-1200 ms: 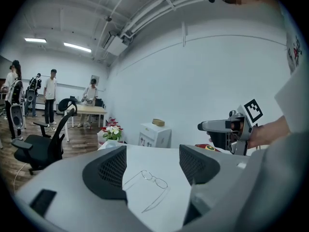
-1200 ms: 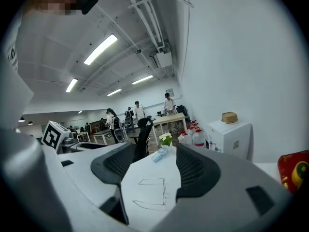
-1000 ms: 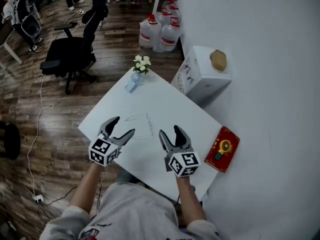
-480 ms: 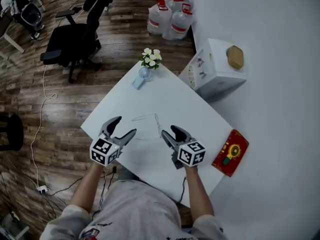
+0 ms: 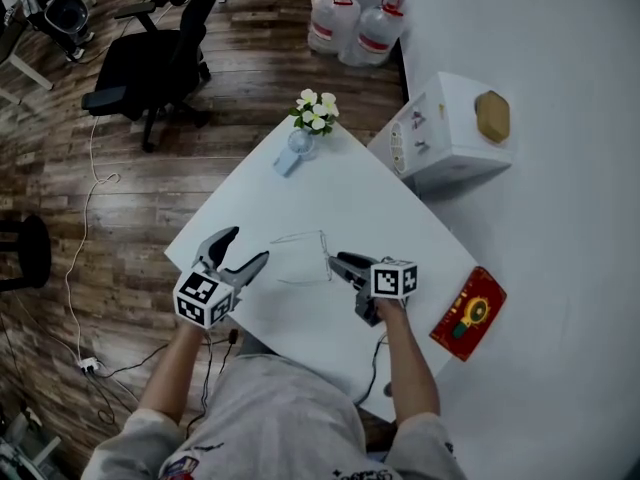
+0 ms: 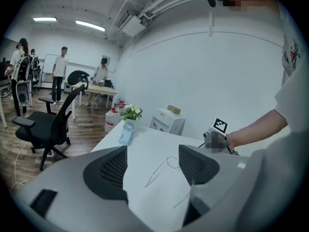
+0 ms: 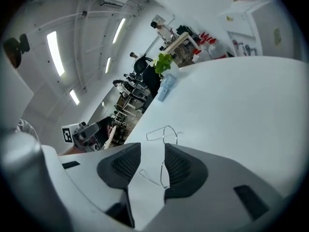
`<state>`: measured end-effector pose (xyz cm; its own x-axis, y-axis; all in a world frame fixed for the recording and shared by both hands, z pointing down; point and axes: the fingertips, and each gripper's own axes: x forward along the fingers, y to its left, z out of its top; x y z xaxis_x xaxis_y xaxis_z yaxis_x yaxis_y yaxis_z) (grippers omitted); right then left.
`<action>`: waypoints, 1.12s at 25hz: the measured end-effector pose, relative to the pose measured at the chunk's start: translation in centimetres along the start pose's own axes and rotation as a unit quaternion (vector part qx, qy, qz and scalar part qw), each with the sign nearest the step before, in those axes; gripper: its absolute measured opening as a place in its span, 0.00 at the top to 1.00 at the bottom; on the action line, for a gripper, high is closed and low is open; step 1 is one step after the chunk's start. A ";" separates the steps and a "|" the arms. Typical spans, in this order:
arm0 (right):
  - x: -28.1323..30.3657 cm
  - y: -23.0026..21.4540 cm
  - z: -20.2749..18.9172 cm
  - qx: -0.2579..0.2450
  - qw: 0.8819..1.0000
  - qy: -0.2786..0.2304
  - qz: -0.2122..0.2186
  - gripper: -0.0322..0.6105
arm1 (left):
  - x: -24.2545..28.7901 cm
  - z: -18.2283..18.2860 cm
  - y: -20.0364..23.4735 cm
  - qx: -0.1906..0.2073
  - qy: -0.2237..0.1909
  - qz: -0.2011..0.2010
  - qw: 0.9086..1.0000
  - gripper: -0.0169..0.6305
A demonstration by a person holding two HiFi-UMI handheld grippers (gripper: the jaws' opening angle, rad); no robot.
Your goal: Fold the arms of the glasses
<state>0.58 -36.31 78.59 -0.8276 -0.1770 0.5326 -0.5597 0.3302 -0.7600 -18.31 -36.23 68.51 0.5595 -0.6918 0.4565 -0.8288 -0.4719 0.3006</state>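
Thin wire-framed glasses (image 5: 300, 258) lie on the white table (image 5: 330, 188). Left gripper (image 5: 248, 244) is spread, near-left of them. Right gripper's (image 5: 337, 264) jaws, just closing, straddle the right arm (image 7: 161, 173), seemingly not pinching.

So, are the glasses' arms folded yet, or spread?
Spread: the glasses lie on the table with both arms sticking out. The right gripper, jaws just closing, has one arm between them, not yet pinched.

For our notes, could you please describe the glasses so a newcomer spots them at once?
Start at the white table. On its half nearer the person lie the glasses, arms unfolded. They are a thin, nearly see-through wire frame, unlike the blue fan and flowers at the far corner.
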 end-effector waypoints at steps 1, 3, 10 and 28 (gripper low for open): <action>0.4 -0.2 0.0 0.010 1.000 0.008 0.008 0.70 | 0.2 0.0 0.3 -0.001 0.002 0.001 1.000 0.46; 1.2 -0.7 0.0 0.029 0.999 0.020 0.023 0.72 | 0.6 -0.2 0.7 -0.002 0.005 0.000 1.000 0.46; 2.8 -2.7 -0.6 0.064 0.995 0.065 0.033 0.75 | 1.6 -1.0 1.8 -0.010 0.016 -0.001 1.000 0.46; 4.3 -3.4 -0.9 0.098 0.991 0.075 0.041 0.91 | 2.6 -1.7 2.8 -0.013 0.028 -0.011 0.999 0.46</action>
<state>-0.98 -37.39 83.80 -0.8634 -0.0118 0.5044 -0.5004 0.1483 -0.8530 -19.22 -38.40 71.97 0.5765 -0.6497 0.4955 -0.8169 -0.4719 0.3316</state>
